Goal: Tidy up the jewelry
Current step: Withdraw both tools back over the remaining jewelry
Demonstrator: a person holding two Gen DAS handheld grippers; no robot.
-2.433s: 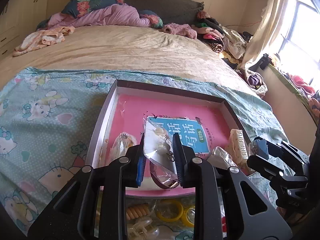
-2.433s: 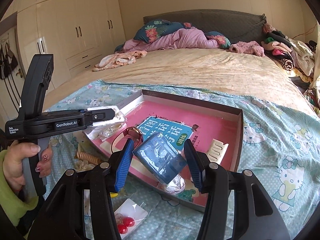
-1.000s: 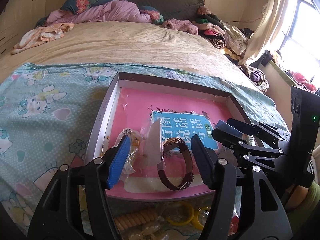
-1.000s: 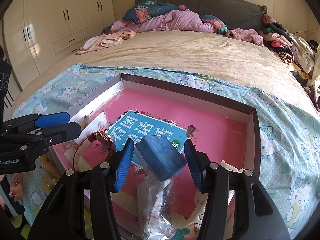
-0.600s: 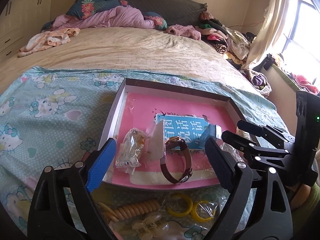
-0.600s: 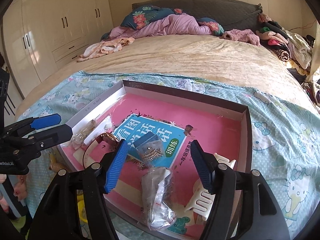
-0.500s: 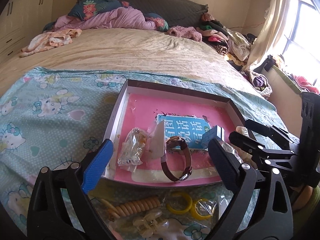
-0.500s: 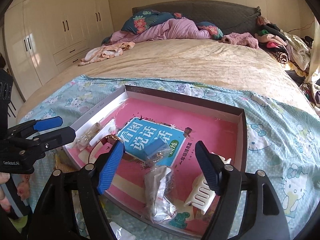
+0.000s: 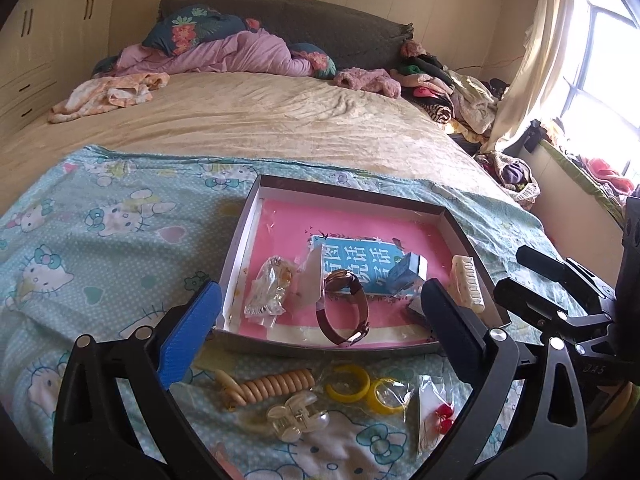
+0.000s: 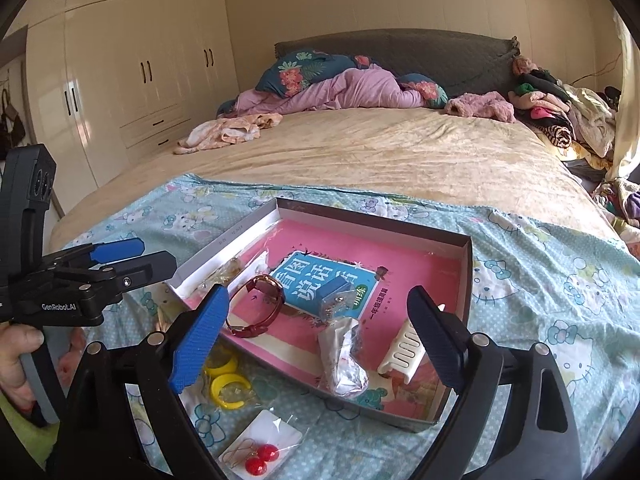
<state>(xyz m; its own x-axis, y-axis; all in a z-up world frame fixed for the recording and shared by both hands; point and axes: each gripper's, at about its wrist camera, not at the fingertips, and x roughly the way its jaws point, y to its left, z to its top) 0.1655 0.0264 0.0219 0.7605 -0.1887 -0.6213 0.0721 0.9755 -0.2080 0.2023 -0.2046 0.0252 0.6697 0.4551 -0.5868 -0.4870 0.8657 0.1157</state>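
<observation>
Cream wardrobe doors (image 10: 132, 80) line the left wall. On the bed's pale-blue cartoon-print sheet (image 9: 100, 240) sits a shallow grey box with pink lining (image 9: 276, 200), holding a brown-strapped wristwatch (image 9: 344, 312). Left tongs (image 9: 320, 316) and right tongs (image 10: 316, 332) gape apart, empty. A curtained window (image 9: 600, 60) glows at right.

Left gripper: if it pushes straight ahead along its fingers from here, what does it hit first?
Probably the brown watch in the box. The left gripper is open and centred on it, though it may first clip the box's near wall; depth is unclear.
</observation>
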